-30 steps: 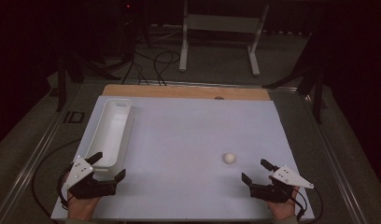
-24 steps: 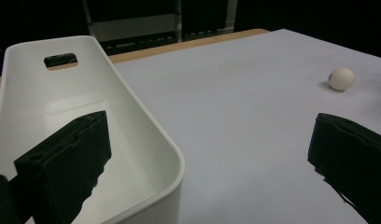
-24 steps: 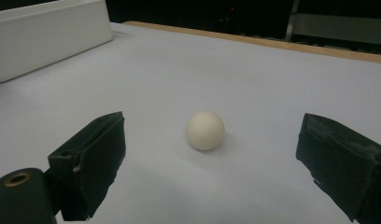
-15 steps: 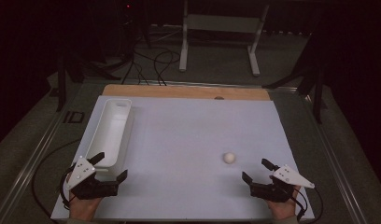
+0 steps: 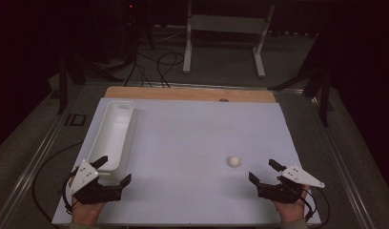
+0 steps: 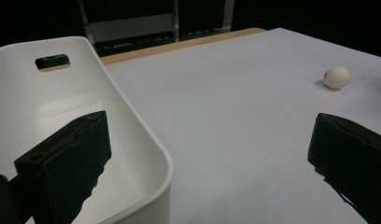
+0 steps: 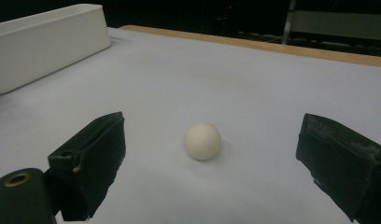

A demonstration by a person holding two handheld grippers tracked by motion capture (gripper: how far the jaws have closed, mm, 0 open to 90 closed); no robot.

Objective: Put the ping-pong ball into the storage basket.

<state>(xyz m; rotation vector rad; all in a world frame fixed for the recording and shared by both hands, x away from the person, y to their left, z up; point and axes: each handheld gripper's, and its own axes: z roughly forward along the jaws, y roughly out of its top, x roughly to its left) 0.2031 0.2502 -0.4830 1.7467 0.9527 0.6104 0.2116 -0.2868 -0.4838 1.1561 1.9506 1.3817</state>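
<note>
The white ball [image 5: 234, 161] lies near the tabletop's right front corner — just ahead of the right hand-held gripper [image 5: 262, 171], jaws spread, empty; the left hand-held gripper [image 5: 114, 170] — likewise released — sits well apart.

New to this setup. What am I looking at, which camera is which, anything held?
No robot arm: a person holds a handheld two-jaw gripper in each hand. The high view looks down on the table from the person's side, with the left gripper at bottom left and the right gripper at bottom right. The other two pictures come from cameras riding on each gripper, looking along its black jaws. On the white table surface lie a long white bin on the left and a small white ball just ahead of the right gripper. Both grippers are open and hold nothing.
</note>
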